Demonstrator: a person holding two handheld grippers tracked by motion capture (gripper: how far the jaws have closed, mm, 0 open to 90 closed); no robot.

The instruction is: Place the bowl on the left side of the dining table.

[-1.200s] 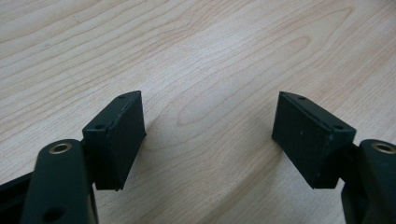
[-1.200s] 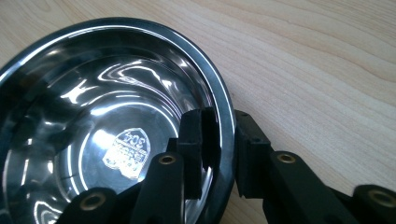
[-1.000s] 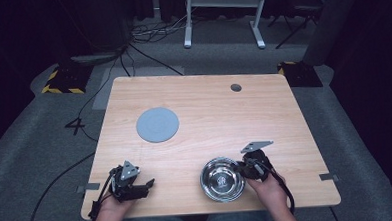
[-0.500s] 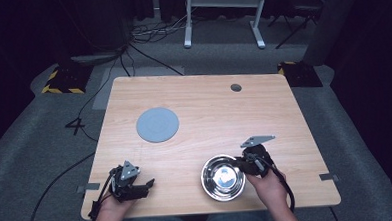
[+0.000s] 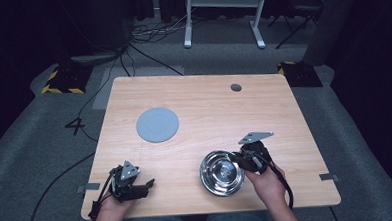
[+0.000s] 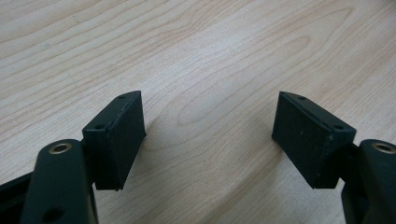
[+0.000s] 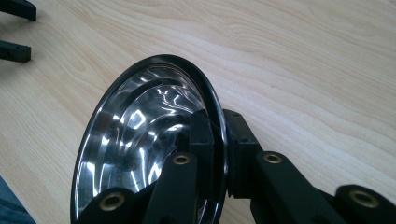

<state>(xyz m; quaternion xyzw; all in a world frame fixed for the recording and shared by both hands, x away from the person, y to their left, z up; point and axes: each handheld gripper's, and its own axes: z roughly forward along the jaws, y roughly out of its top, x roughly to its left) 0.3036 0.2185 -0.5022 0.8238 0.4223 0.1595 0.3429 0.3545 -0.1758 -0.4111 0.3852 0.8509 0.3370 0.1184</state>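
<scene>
A shiny steel bowl [image 5: 221,174] is near the table's front edge, right of centre. My right gripper [image 5: 236,162] is shut on its right rim, one jaw inside the bowl [image 7: 135,135] and one outside, in the right gripper view [image 7: 218,136]. The bowl hangs tilted in that grip, its rim raised off the wood. My left gripper [image 5: 146,185] rests at the front left corner, open, with only bare wood between its pads [image 6: 208,135].
A flat grey round disc [image 5: 157,124] lies on the wooden table [image 5: 209,105] left of centre. A small dark hole [image 5: 236,87] sits near the far edge. The left gripper's jaw tips [image 7: 15,29] appear far off in the right gripper view.
My right gripper has risen slightly with the bowl's rim in it, tipping the bowl up. The left gripper has stayed put.
</scene>
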